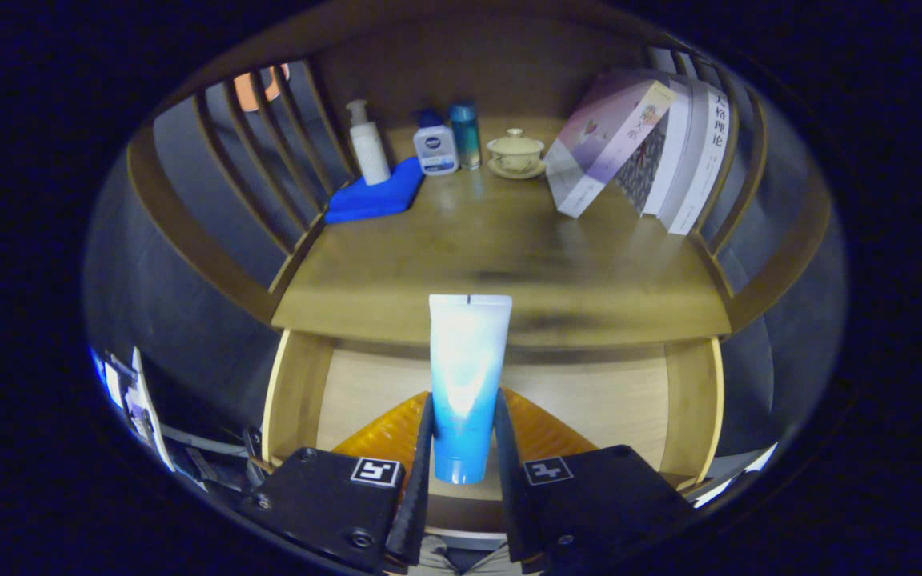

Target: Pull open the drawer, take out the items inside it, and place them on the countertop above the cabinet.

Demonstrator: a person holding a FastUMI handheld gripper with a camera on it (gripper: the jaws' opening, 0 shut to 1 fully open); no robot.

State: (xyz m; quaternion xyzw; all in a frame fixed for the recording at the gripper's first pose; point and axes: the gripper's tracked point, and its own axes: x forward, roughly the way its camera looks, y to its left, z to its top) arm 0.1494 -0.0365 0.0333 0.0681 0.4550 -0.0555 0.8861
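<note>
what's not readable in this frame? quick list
- Orange item in the open drawer: gripper view, mostly hidden by the held tube and the gripper; what it is can't be told.
- Drawer's front part: covered by the gripper body.
- Rear books: overlapped by the front book.
- Countertop middle: blurred.

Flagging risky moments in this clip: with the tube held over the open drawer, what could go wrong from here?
1. The hand-held gripper pinches the tube near its cap end only; the long upper part could swing or slip back into the drawer.
2. The countertop edge lies just beyond the tube's tip; moving forward too low could snag it.
</note>
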